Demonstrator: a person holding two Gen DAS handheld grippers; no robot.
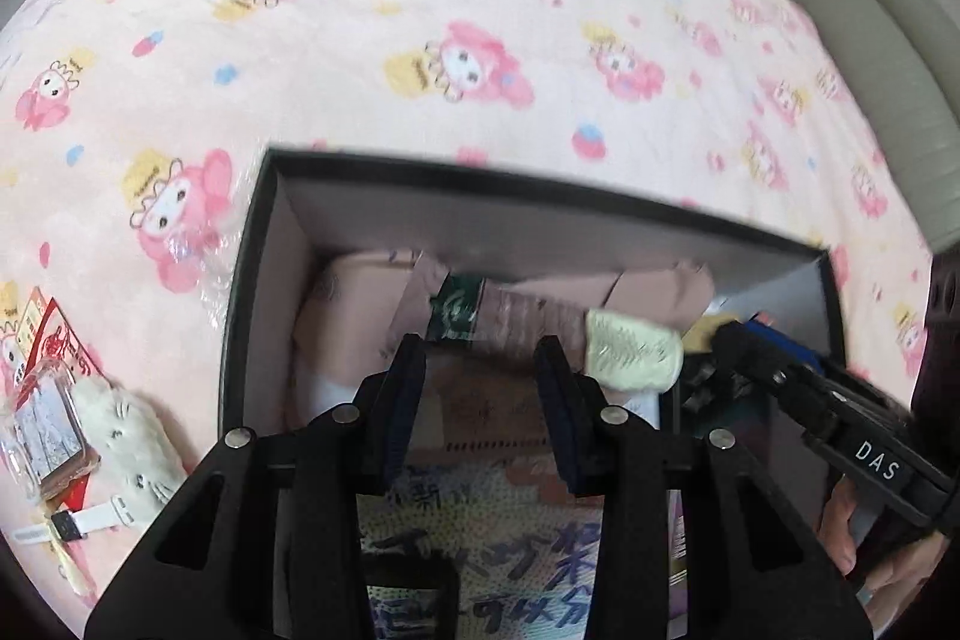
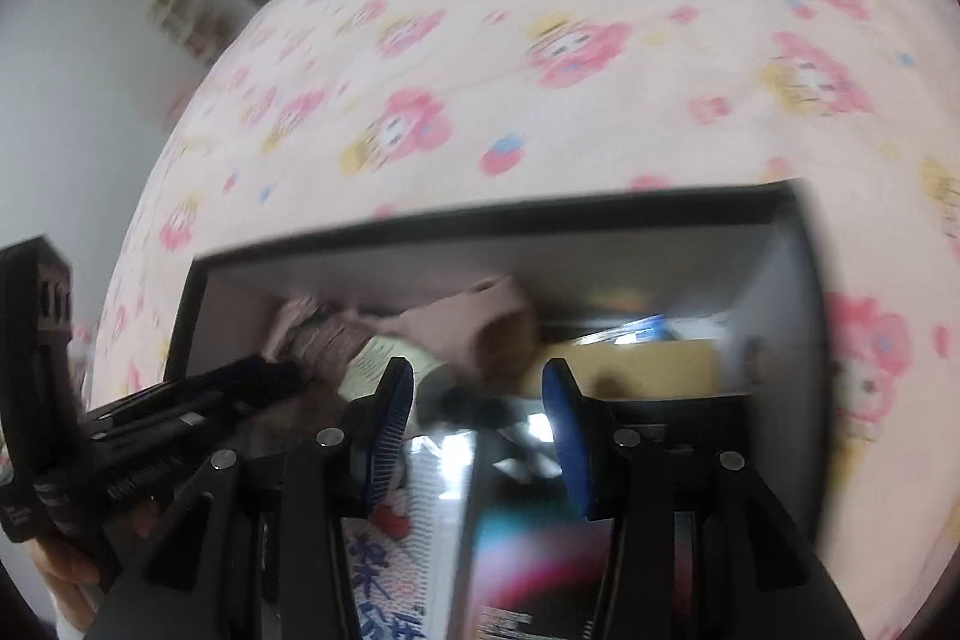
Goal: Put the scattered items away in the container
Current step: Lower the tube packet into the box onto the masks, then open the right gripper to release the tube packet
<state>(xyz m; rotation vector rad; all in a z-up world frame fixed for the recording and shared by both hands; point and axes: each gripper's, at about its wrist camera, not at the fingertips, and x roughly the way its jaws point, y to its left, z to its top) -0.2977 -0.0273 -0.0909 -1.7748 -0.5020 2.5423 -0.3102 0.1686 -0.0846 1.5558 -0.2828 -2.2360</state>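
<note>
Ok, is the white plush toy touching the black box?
Apart. Left wrist view shows pink blanket between the white plush toy and the black box, along its left wall.

**What the two wrist views leave unclear**

The right wrist view is smeared throughout: the items inside the black box (image 2: 798, 292) merge into pink, tan and blue patches. In the left wrist view, the printed packet (image 1: 480, 538) is cut off by the near edge, its lettering unreadable. The watch (image 1: 72, 523) at far left is partly cropped.
</note>
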